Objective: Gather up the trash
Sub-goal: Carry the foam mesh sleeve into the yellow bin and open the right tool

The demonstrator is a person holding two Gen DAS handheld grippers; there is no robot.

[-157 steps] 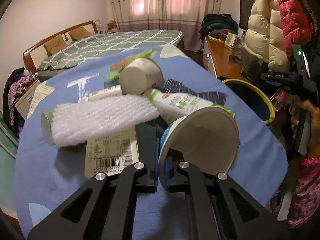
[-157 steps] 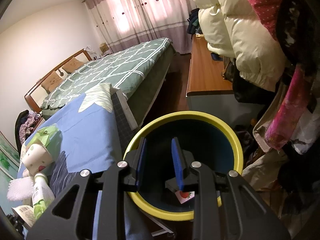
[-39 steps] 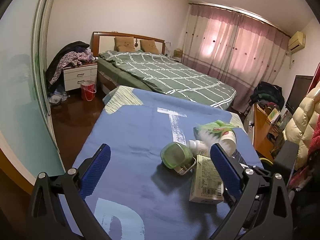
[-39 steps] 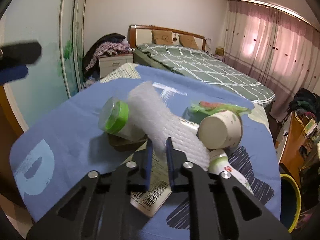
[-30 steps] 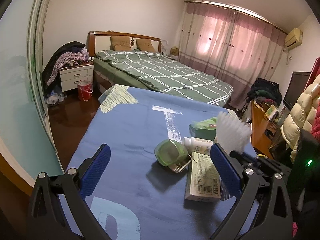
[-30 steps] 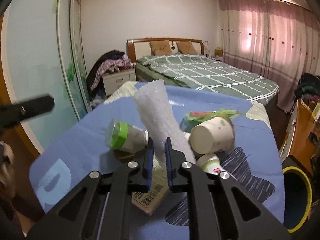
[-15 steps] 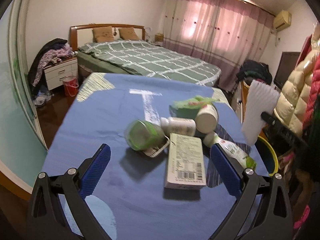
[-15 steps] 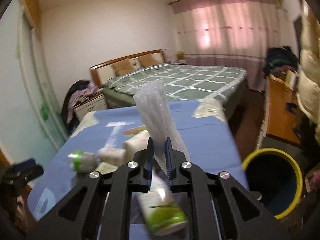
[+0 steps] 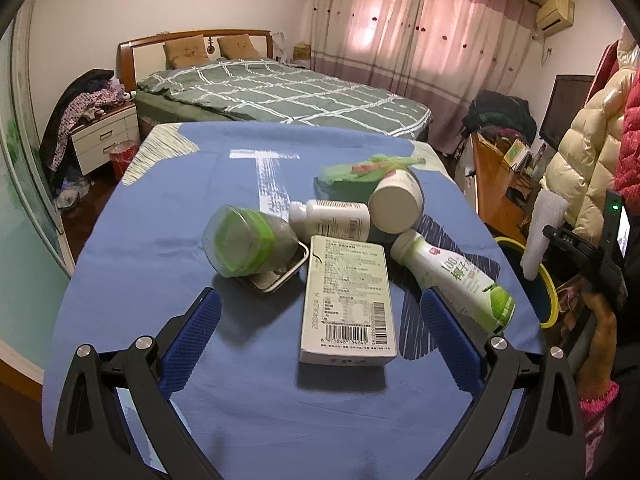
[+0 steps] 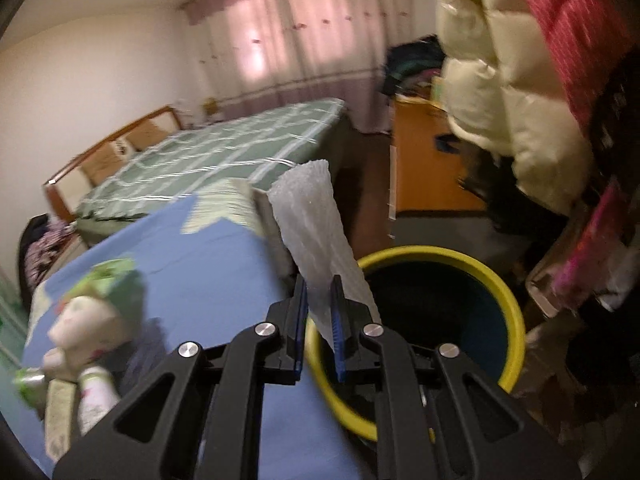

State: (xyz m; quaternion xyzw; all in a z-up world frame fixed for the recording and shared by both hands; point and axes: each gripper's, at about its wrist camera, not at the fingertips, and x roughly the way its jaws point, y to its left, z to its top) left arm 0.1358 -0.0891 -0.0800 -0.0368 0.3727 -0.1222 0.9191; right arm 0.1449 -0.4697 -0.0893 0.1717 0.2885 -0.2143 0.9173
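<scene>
Blue cloth table cover, matt, lightly creased. White foam net sleeve, soft, ribbed mesh texture, semi-translucent. Cardboard carton, matt off-white, printed barcode. Green-and-white plastic drink bottle, glossy label. White plastic pill bottle, smooth. Clear plastic jar with green lid, glossy. Small metal tray, shiny rim. Paper cup, matt. Bin: smooth plastic, yellow rim, dark inside. Gripper pads blue, rough-textured.

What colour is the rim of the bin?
Yellow; the bin shows best in the right wrist view.
</scene>
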